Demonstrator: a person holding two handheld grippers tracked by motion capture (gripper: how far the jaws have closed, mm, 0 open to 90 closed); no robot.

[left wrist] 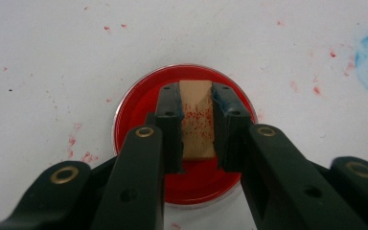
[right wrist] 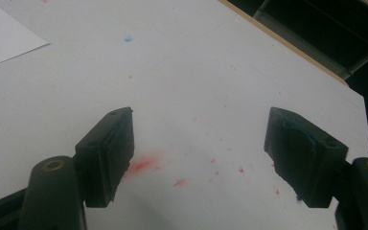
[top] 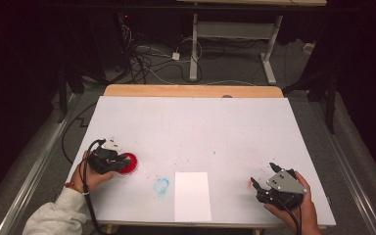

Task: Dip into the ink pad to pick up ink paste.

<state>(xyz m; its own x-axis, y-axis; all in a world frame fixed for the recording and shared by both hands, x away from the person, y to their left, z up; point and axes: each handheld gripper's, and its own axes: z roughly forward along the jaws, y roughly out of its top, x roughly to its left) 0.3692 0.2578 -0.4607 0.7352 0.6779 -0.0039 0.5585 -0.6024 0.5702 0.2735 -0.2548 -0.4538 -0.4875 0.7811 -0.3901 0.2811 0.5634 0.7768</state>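
Two grippers are at work here. The left gripper point(left wrist: 196, 122) is clamped on a small tan block point(left wrist: 196, 117), probably a wooden stamp, whose face is speckled red. Directly beneath the block sits a round dish point(left wrist: 139, 103) of red paint, so the block hangs just over, or perhaps touches, the red surface; the left gripper view does not settle which. Pinching the block by its two sides keeps its bottom face level and free, which is what loading it with paint would call for.

In the high view the left gripper point(top: 108, 159) lies at the table's near left, with the dish point(top: 131, 162) just past its tips.

The right gripper point(top: 263, 188) has its jaws spread wide with nothing between them, resting low over the white table point(top: 191, 122) at the near right. Just ahead of its tips is a faint red smear point(right wrist: 141, 165). It looks parked, out of the way.

Between the two grippers lies a sheet of paper point(top: 192, 196), likely the target for printing, placed within easy reach of either hand. Beside the paper, toward the left gripper, is a blue stain point(top: 161, 186).

No brand, label or writing can be read anywhere.
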